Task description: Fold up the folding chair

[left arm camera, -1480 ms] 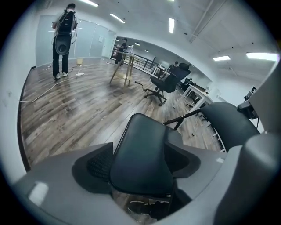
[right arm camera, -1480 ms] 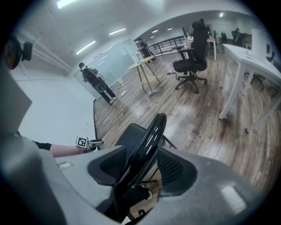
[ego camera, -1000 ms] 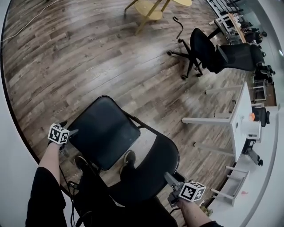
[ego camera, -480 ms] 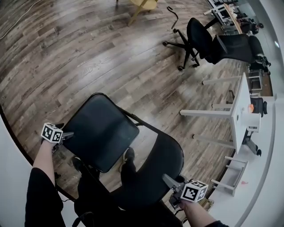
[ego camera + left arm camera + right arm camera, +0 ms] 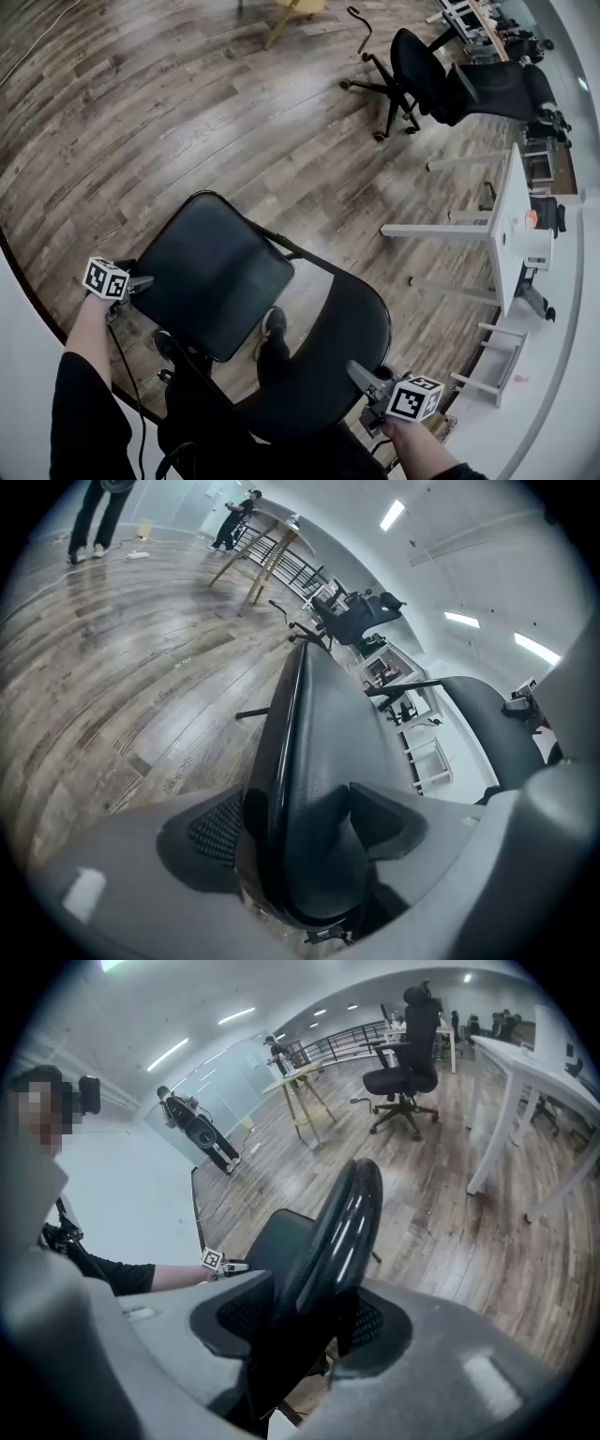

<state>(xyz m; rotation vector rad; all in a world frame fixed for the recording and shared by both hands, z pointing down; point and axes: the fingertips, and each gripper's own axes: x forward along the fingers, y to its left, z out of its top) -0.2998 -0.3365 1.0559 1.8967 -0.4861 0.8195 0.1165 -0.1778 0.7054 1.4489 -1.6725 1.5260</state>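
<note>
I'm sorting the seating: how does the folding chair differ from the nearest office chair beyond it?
The folding chair has a flat seat on a thin tube frame; the office chair stands on a wheeled star base. The folding chair is close, at the person's feet; the office chair stands far off across the wooden floor. Both are black.

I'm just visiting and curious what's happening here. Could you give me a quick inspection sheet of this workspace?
Surface: wood plank floor.
Job's things: folding chair, not yet folded, seat down and backrest up.
Clutter: one small dark item on the floor far off.
Grippers: left gripper is closed on the seat's edge and right gripper on the backrest's edge. Both have just been closing.
Cables: black cable hangs below the left gripper.
Surroundings: office chairs, white desk, yellow table, people far off.
</note>
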